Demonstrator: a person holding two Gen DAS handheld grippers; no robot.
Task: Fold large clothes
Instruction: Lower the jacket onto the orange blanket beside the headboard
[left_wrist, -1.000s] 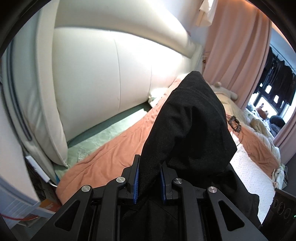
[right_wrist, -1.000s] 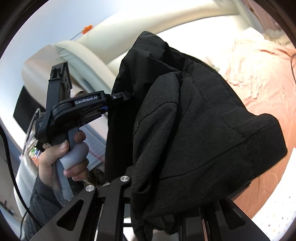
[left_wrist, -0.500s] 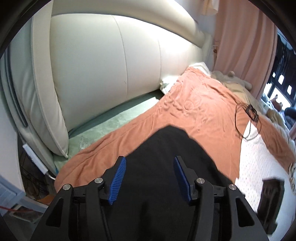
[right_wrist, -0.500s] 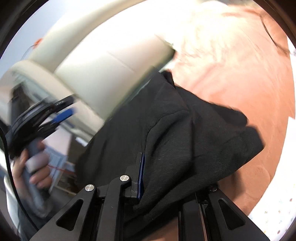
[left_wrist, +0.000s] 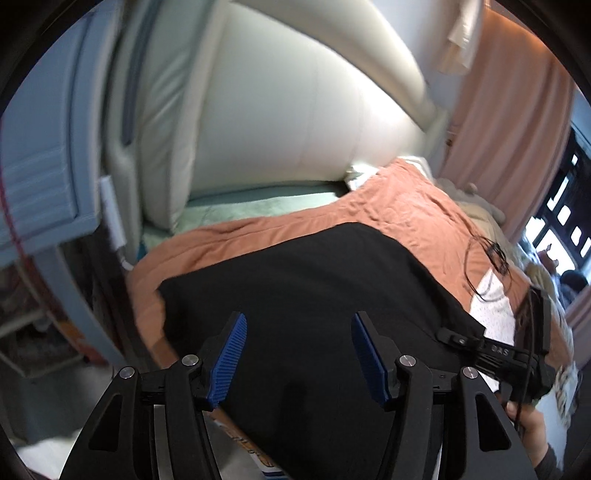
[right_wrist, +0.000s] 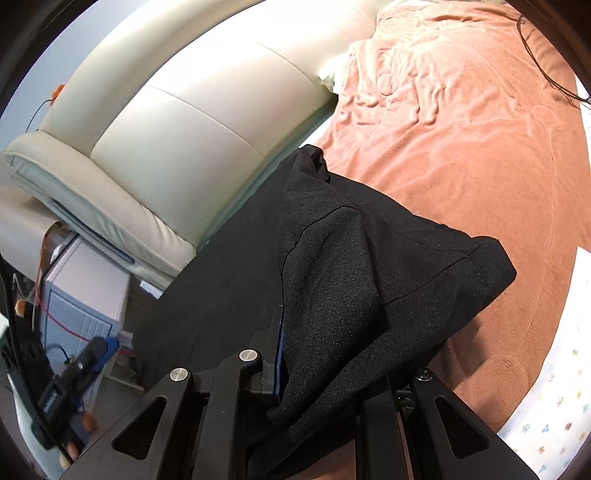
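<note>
1. While the left gripper (left_wrist: 297, 350) hangs with its blue pads (left_wrist: 227, 360) spread wide and nothing between them, the right gripper (right_wrist: 325, 369) is pinched on a bunched fold of the black garment (right_wrist: 332, 280) — so the right hand has the only hold.
2. From the left tool the garment (left_wrist: 314, 302) lies directly ahead and below, its flat part spread crosswise on the bed and reaching the near edge.
3. Judging by this, the free left gripper must take a fresh edge before any fold.
4. Underneath is a rumpled orange blanket (right_wrist: 480, 140); a thin black cable (left_wrist: 487, 258) lies farther along it.
5. Beyond stands a cream padded headboard (left_wrist: 280, 122), with a pink curtain (left_wrist: 506, 129) by the window.
</note>
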